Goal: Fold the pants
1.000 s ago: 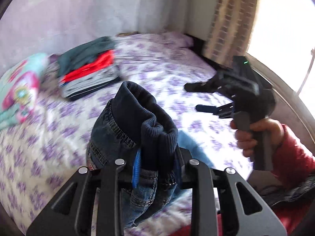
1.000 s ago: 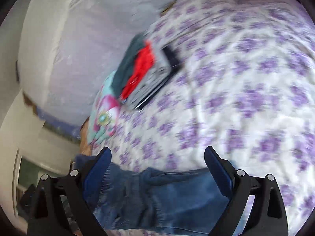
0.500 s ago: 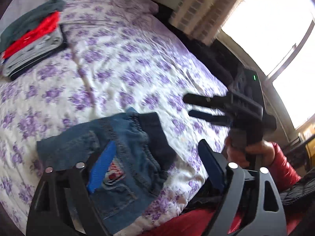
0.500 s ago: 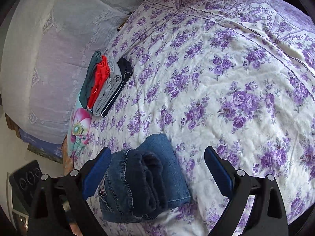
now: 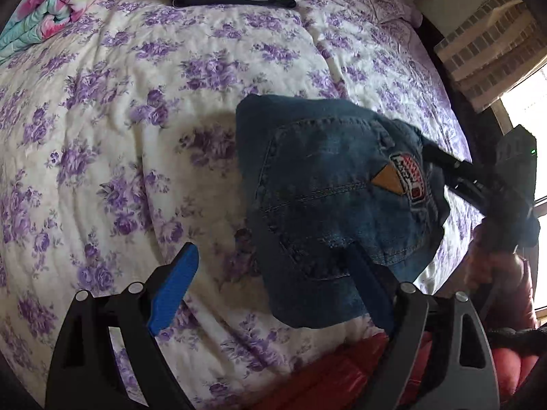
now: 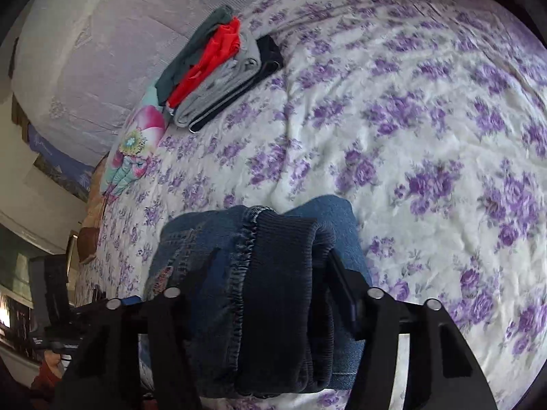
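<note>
Half a second ago both grippers stood spread and apart from the folded jeans [image 5: 335,201]; now the right gripper [image 6: 270,294] pinches the bundle at its dark ribbed waistband [image 6: 283,290], holding it above the near part of the floral bedspread [image 5: 136,130]. Spread wide, the left gripper [image 5: 273,290] grips nothing, its right finger beneath the denim. A stack of folded clothes [image 6: 218,68] lies far left.

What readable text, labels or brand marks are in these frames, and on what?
Nothing is legible.
Patch on the back pocket of the folded jeans: red, white and black lettering, too blurred and warped to read.
Tan triangular tab beside it: no visible text.
Right gripper, clamped on the jeans' waistband: no markings seen.
Clothes stack and bedspread: no text.
</note>
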A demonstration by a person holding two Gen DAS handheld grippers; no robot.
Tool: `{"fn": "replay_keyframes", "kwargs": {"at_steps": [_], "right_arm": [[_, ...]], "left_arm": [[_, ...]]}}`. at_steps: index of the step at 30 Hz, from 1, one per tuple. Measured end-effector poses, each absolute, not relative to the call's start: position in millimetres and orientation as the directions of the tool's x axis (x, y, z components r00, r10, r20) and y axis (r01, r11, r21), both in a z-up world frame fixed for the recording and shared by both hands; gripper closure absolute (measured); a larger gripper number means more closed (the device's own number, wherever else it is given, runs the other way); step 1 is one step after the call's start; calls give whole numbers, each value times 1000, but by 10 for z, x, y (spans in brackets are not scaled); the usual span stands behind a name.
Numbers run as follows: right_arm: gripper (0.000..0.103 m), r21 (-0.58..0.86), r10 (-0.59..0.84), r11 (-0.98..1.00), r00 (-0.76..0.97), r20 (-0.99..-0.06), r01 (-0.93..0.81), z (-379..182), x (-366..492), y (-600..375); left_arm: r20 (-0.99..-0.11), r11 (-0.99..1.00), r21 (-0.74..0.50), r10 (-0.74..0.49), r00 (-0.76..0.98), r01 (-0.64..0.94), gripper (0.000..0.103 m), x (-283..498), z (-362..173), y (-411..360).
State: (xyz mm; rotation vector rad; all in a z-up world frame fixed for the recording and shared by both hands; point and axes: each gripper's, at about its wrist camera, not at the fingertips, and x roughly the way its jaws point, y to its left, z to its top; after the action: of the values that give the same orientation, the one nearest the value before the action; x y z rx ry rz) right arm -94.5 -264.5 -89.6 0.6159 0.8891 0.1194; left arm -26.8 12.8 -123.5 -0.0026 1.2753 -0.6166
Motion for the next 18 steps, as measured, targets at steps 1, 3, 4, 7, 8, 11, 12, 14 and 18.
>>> {"fn": "replay_keyframes", "kwargs": {"at_steps": [1, 3, 4, 7, 8, 11, 12, 14, 18], "right_arm": [[81, 566, 352, 811, 650, -674, 147, -836, -915, -2702], [83, 608, 382, 781, 664, -642, 139, -760, -844, -2808], [83, 592, 378, 794, 654, -655, 134, -752, -793, -2824], [82, 481, 303, 862, 600, -740, 158, -948, -700, -2789], [79, 454, 276, 872, 582, -765, 182, -1027, -719, -2795], [62, 439, 253, 873, 574, -778, 211, -1105, -874, -2867], [56, 420, 237, 882, 567, -789, 215, -1119, -907, -2881], [49, 379, 199, 897, 555, -808, 229, -1136, -971, -2915], [52, 328, 133, 926, 652, -746, 186, -711, -1044, -2819]], "left_arm": [[-888, 840, -334, -433, 156, 427, 18, -275, -1228, 144], [-882, 836, -336, -441, 165, 434, 18, -274, -1211, 102], [-879, 829, -339, -447, 163, 444, 18, -276, -1199, 66], [-892, 796, -349, -444, 85, 495, 13, -302, -1297, -109], [-902, 787, -350, -429, 43, 509, 12, -311, -1410, -205], [-910, 795, -352, -413, 17, 494, 4, -259, -1566, -275], [-907, 795, -362, -422, 14, 486, 4, -227, -1566, -267], [-906, 796, -356, -422, 25, 490, 5, -213, -1513, -262], [-899, 790, -237, -399, 181, 565, 6, -271, -1158, -317]]}}
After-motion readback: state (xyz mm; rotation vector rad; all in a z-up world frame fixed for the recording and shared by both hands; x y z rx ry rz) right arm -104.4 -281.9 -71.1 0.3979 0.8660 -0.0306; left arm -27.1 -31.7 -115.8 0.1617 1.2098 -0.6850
